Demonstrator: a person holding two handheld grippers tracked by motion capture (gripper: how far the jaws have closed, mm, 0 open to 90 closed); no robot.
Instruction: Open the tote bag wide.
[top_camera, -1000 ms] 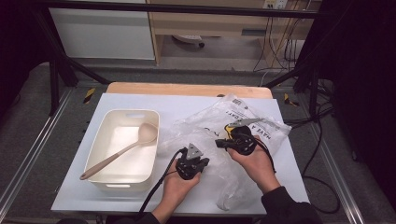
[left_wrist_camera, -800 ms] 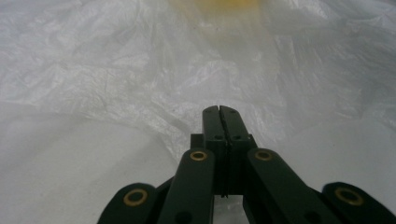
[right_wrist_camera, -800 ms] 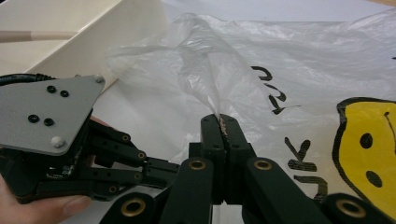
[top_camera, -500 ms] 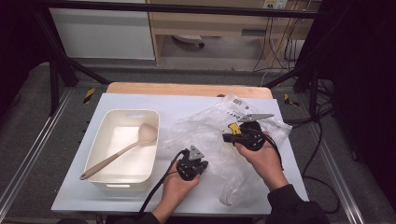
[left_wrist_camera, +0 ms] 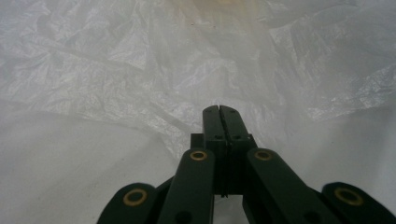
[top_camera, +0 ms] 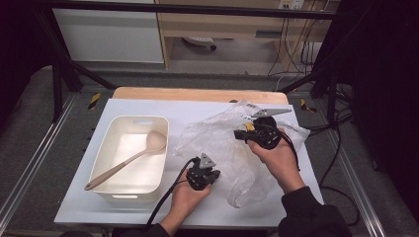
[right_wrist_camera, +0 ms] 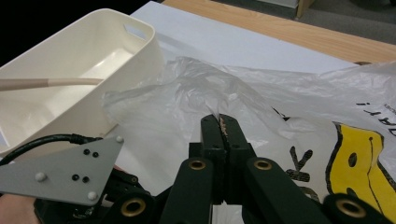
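We have the thin, crinkled translucent plastic bag [top_camera: 232, 148] lying spread over the right half of the white table top [top_camera: 197, 111], just beside the cream plastic tub [top_camera: 129, 183] with the beige long-handled spoon [top_camera: 129, 160] resting in it.

Our left gripper [left_wrist_camera: 220, 112] has its jaws closed flat together, low against the film; we cannot tell if any film is caught. Our right gripper [right_wrist_camera: 219, 122] has its jaws closed on a pinched ridge of the bag, lifted off the table.

Risks as we judge them:
- Film this thin could tear at the right pinch if pulled hard against the left.
- The slick fold could slip free.
- A trailing edge could drag against the tub.

Bag appearance: cloudy, heavily creased, with black lettering and a yellow printed patch [right_wrist_camera: 362, 161] near the right gripper.
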